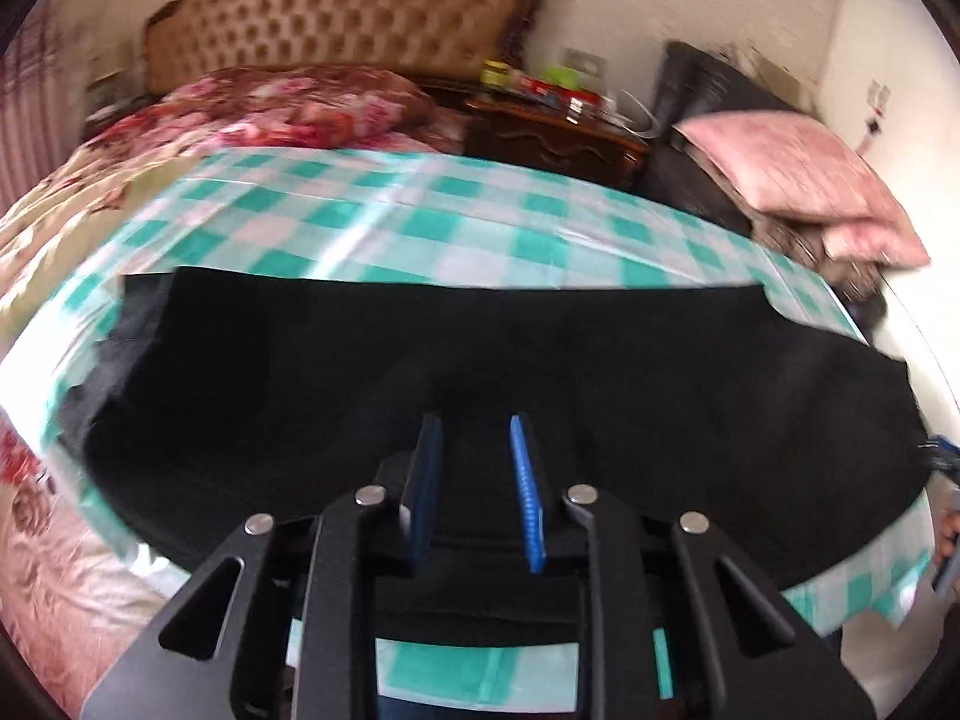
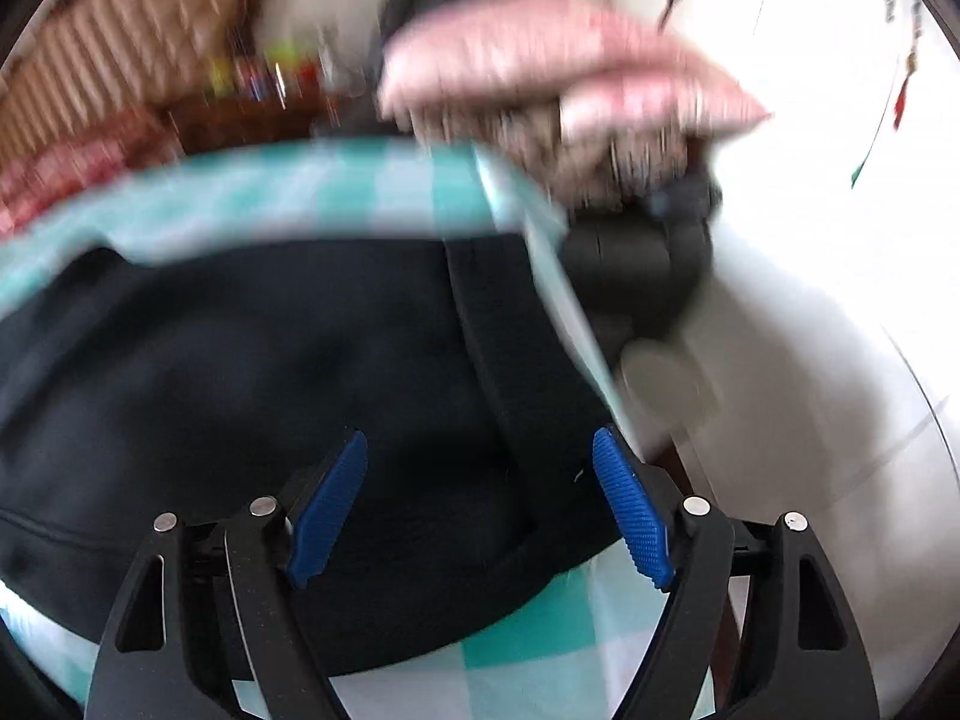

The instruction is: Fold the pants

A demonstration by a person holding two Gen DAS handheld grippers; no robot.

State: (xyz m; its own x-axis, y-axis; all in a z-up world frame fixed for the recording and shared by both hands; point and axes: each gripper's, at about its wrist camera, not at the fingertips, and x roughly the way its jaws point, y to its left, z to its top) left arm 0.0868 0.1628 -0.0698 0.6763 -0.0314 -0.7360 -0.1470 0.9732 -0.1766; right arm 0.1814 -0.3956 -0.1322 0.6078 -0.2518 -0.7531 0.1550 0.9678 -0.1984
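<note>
You have no bins or boxes here; the only thing bearing clutter is the nightstand (image 1: 552, 132), with small bottles and packets on top (too blurred to count). One pair of black pants (image 1: 480, 360) lies flat across the checked cloth (image 1: 384, 216), running from the left edge to the right edge in your left wrist view. Two pink pillows (image 1: 804, 180) are stacked at the right on a dark heap.

Your left gripper (image 1: 474, 468) hangs over the pants' near edge, its blue pads a narrow gap apart with nothing pinched between them. Your right gripper (image 2: 480, 498) has its jaws spread wide above the pants (image 2: 300, 360), nothing clamped; its view is badly smeared.

The cloth, green and white, covers a bed with a floral quilt (image 1: 78, 198) at the left and a tufted headboard (image 1: 336, 18) behind. White walls close the room at the back and right.
</note>
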